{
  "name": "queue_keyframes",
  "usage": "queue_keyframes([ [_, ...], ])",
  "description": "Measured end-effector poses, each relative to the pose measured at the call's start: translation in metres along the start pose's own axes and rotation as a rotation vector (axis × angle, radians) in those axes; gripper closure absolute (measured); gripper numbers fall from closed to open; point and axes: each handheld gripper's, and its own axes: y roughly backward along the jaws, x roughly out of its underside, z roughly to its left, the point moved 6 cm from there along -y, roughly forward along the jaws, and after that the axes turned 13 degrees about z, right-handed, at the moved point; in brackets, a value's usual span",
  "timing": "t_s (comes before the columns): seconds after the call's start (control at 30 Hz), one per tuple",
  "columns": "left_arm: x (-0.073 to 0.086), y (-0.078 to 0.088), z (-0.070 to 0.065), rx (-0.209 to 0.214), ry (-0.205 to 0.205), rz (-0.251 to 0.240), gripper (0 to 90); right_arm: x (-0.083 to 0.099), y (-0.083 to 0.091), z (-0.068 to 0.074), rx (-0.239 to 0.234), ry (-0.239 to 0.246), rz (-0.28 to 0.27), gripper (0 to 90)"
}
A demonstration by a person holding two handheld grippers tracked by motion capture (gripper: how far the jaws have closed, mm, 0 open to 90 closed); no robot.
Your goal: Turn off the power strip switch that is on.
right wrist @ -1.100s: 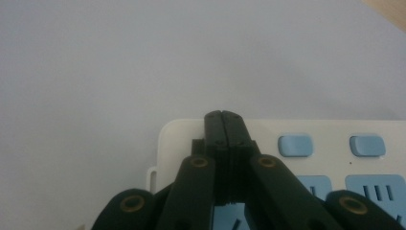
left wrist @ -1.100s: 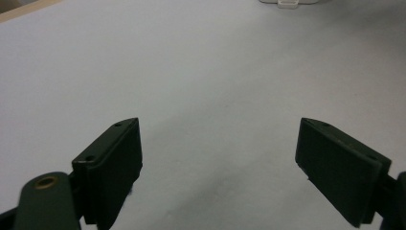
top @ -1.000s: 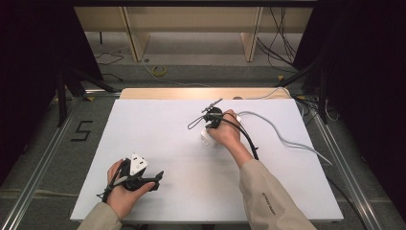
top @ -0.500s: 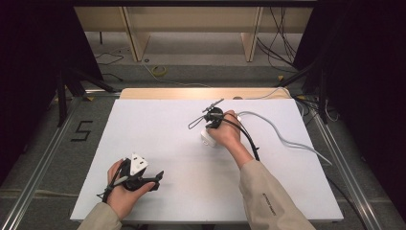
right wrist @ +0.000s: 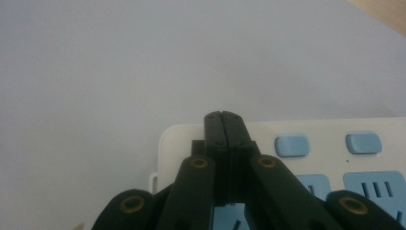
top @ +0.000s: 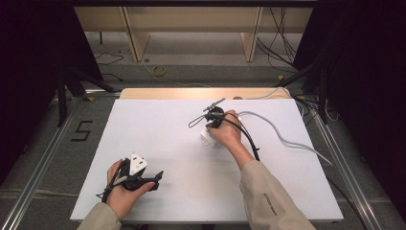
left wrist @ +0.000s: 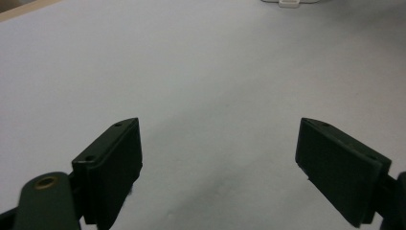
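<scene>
From the high view I see my right gripper point(top: 214, 116) just above the middle of the frame, held over a white power strip point(top: 208, 139) that lies on the white table point(top: 158, 129). Most of the strip sits under my right hand point(top: 226, 132); only its pale end peeks out at the hand's left. A grey-white cord point(top: 282, 136) runs off from the hand toward the right edge of the table.

In the right gripper view the right gripper point(right wrist: 224, 116) has its jaws pressed together, with nothing between them, and the tips sit over the near corner of the power strip point(right wrist: 182, 139). I can make out light blue buttons point(right wrist: 291, 145) in a row on the strip and blue socket faces below them at the lower right. I can read no brand or lettering on it.

My left gripper point(top: 155, 176) rests in the lower left of the high view, well apart from the strip. In the left gripper view its jaws stand spread wide over bare table point(left wrist: 201, 76), holding nothing, and the power strip point(left wrist: 289, 3) just clips the top edge.

On the floor at the left of the high view a black "5" point(top: 82, 130) is marked.
</scene>
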Motion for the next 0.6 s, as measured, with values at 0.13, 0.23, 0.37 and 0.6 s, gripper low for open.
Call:
queue_keyframes([
  [0.13,0.000,0.000,0.000,0.000,0.000,-0.001,15.9,0.002,0.001,-0.001,-0.005,-0.006,-0.004,90.0],
  [0.23,0.000,0.000,0.000,0.000,0.003,-0.003,15.9,0.003,0.002,-0.003,-0.004,-0.007,-0.009,90.0],
  [0.37,0.000,0.000,0.000,0.000,0.001,-0.001,15.9,0.005,0.006,-0.005,-0.002,-0.006,-0.008,90.0],
  [0.6,0.000,0.000,0.000,-0.001,0.001,-0.002,15.9,0.010,0.012,-0.007,-0.005,0.000,-0.011,90.0],
])
